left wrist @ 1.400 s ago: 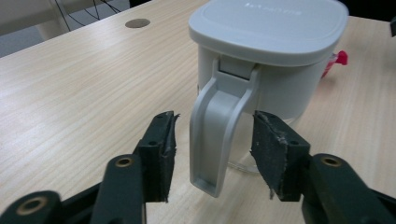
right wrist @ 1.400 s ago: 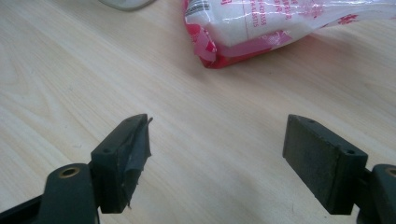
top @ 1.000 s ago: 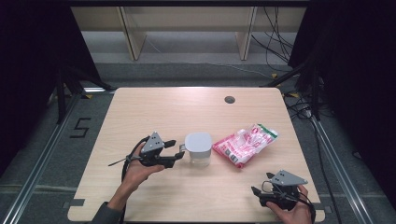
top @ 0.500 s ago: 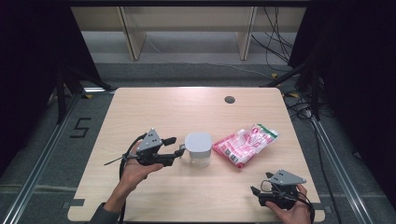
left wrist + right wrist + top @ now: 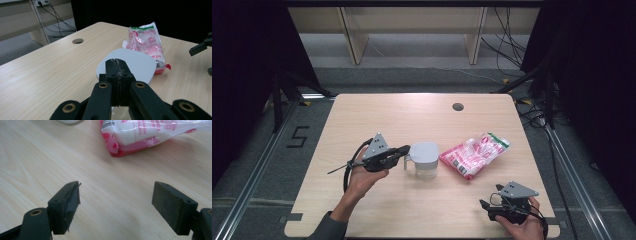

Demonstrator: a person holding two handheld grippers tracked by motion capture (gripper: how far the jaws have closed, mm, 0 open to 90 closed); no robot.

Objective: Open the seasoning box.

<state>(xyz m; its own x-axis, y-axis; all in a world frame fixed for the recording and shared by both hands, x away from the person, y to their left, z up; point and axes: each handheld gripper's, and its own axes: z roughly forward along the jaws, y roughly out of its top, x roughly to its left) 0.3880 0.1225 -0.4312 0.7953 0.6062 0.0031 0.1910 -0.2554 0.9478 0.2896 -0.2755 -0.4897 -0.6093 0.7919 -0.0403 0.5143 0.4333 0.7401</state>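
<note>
2 grippers are at work on the wooden table [image 5: 377,120]. The left gripper [image 5: 401,151] has its jaws pressed together at the handle side of the white-lidded jug [image 5: 424,160]; whether they pinch the handle itself I cannot tell. The right gripper [image 5: 487,205] rests near the table's front edge, jaws spread wide, aimed toward the pink-and-white packet [image 5: 474,155] just beside the jug. A sound lift probably needs a firm pinch and a level jug.
</note>
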